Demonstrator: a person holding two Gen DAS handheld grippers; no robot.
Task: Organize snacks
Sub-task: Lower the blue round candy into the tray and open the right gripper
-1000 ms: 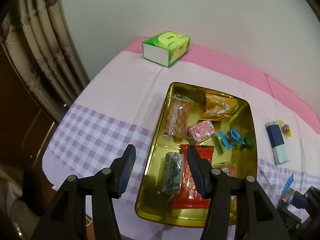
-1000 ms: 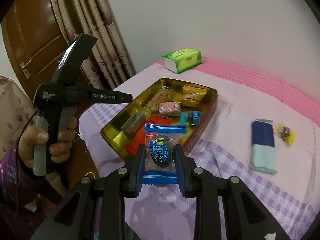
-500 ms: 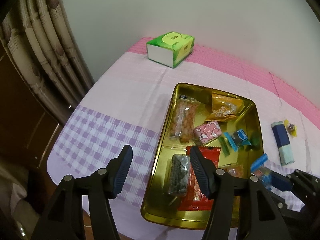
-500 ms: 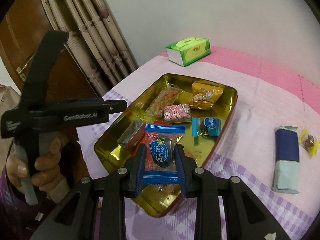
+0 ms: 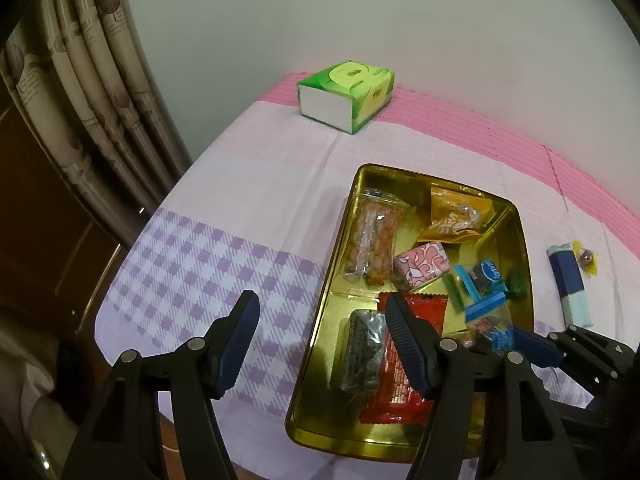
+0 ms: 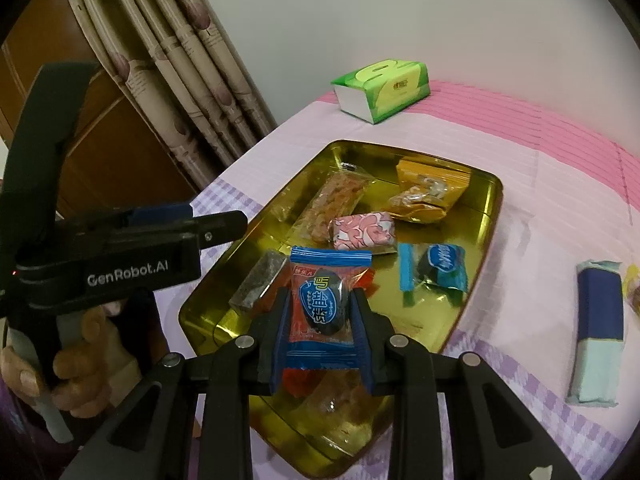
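Observation:
A gold tin tray (image 5: 340, 240) (image 6: 486, 216) holds several wrapped snacks: a nut bar (image 5: 372, 240), an orange pack (image 5: 456, 216), a pink candy (image 5: 420, 264), a dark bar (image 5: 360, 350) and a red pack (image 5: 400, 384). My right gripper (image 6: 320, 312) is shut on a blue-and-clear wrapped candy (image 6: 322, 300) and holds it over the tray's near end; the candy shows in the left wrist view (image 5: 490, 324). My left gripper (image 5: 320, 320) is open and empty above the tray's left rim.
A green tissue box (image 5: 346, 94) (image 6: 382, 88) stands at the back of the table. A navy-and-mint packet (image 5: 570, 284) (image 6: 598, 332) and a small yellow candy (image 5: 585, 258) lie right of the tray. Curtains (image 5: 92, 92) and a wooden door are to the left.
My right gripper has carried the wrapped candy from the table's front to above the tray's near end. My left gripper has drawn back slightly and stays open.

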